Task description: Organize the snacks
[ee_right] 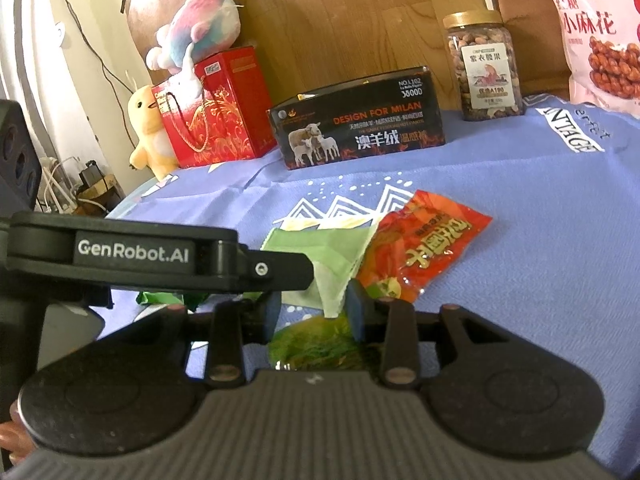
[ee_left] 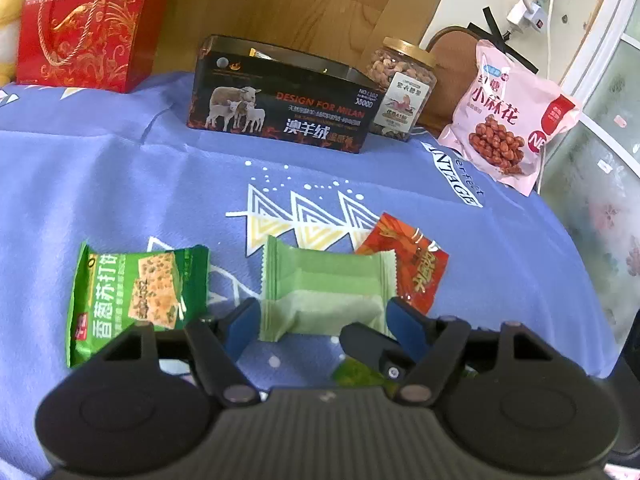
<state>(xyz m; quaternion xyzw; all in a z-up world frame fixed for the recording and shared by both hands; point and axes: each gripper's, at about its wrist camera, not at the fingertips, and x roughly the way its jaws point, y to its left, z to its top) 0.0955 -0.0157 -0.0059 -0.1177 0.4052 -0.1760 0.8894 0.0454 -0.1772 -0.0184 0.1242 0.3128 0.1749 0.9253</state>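
My left tool (ee_left: 322, 322) is open, with its blue fingers (ee_left: 240, 326) on each side of the light green snack pack (ee_left: 326, 288) on the table (ee_left: 120, 184). My right tool (ee_right: 314, 314) is open too, low above a dark green pack (ee_right: 316, 346), with the red pack (ee_right: 424, 248) close by.

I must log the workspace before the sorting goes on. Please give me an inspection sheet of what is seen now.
Surface: blue tablecloth with triangle prints, wrinkled.
Job's things: pale green packet; green cracker packet to its left; red packet partly under its right edge; black sheep box, open top.
Clutter: nut jar, pink snack bag, red gift bag, plush toys.
Grippers: left gripper open, astride the pale green packet; right gripper open, near that packet's corner.
Cables: white plugs and cord on the wall.
Surroundings: wooden panel, chair back.
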